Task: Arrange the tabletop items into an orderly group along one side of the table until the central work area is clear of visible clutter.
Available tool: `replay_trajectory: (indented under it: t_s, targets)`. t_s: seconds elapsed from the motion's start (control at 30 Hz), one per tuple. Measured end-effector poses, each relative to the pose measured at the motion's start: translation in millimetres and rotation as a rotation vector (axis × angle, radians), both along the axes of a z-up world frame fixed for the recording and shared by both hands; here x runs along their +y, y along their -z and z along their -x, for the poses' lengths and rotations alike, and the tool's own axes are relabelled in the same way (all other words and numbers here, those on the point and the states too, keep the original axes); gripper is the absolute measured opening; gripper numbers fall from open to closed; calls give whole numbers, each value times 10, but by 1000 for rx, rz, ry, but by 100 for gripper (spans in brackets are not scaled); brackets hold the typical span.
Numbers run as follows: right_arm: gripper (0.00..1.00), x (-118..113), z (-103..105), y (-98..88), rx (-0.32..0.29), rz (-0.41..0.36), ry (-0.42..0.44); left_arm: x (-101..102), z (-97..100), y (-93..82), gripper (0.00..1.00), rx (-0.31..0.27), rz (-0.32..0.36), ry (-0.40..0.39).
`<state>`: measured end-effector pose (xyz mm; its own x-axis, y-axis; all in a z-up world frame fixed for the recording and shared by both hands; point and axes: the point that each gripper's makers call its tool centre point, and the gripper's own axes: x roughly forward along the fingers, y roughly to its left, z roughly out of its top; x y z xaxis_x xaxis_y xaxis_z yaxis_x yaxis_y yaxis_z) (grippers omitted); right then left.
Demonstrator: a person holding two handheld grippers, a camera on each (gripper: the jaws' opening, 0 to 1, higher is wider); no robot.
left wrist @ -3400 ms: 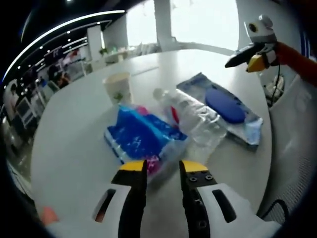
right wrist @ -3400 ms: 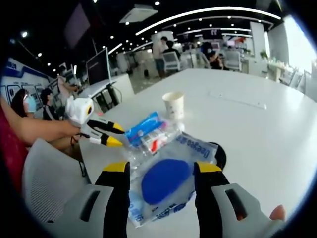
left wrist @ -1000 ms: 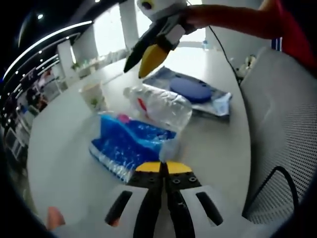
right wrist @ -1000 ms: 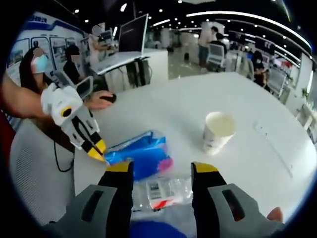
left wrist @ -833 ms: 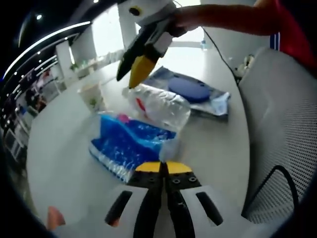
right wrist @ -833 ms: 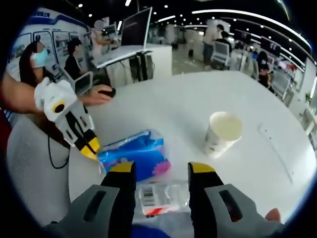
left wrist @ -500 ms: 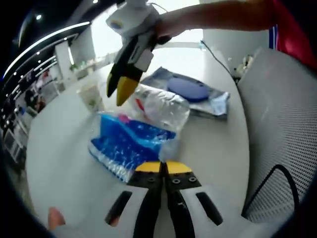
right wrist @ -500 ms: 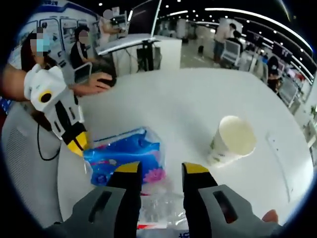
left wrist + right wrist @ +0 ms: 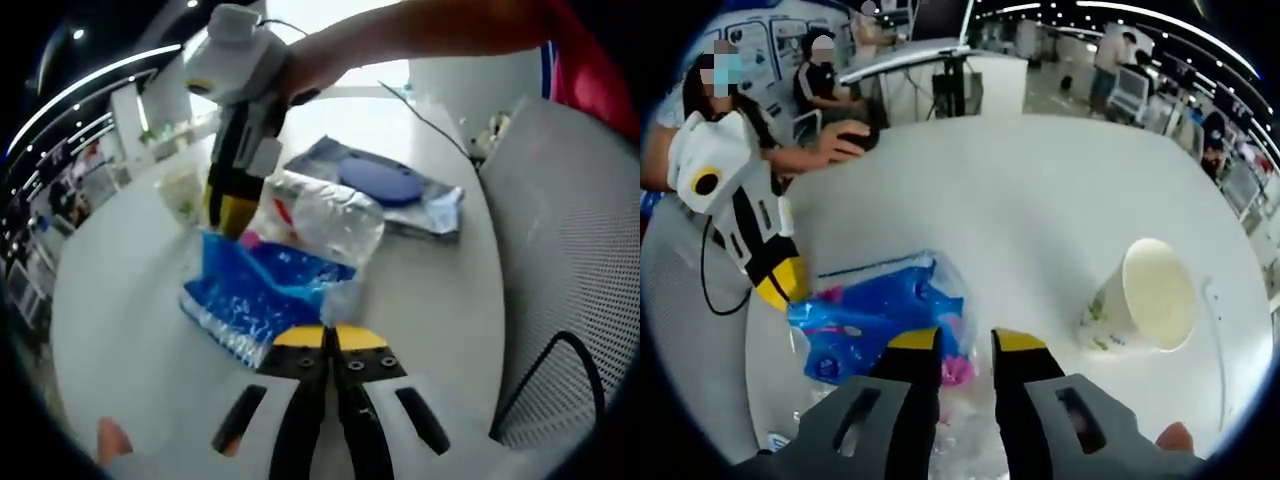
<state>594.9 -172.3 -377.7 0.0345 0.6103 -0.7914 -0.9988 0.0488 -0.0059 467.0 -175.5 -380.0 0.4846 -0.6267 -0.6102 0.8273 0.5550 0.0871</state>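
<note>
Low in the left gripper view, the left claw (image 9: 324, 340) is pressed together on a corner of the blue tissue pack (image 9: 262, 290), mid-frame on the tabletop (image 9: 120, 300). The right claw (image 9: 962, 342), narrowly parted, descends over its far end; best pinch only wrapper, clear of the bottle (image 9: 325, 215) and, farther, the paper cup (image 9: 1145, 300).

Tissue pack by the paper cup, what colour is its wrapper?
Bright blue with pink accents; the tissue pack shows best in the left gripper view.

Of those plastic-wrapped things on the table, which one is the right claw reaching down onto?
The crinkly blue packet with pink spots. The right claw hangs over it; the bottle and flat pouch lie beside.
</note>
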Motion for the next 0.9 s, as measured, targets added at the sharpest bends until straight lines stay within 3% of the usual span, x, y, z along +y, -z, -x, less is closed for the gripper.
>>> replay_trajectory:
  t_s: [0.23,0.53,0.9]
  targets:
    - [5,-22,26,35,36,6,11,21,-17,-4,0,1,4,-8]
    - [3,37,3,-135,79,-64,70,200,-49,-60,0,-2,-12,-36]
    - [3,-14,-29,-352,105,-121,122,328,-117,-323,0,-42,-41,-39]
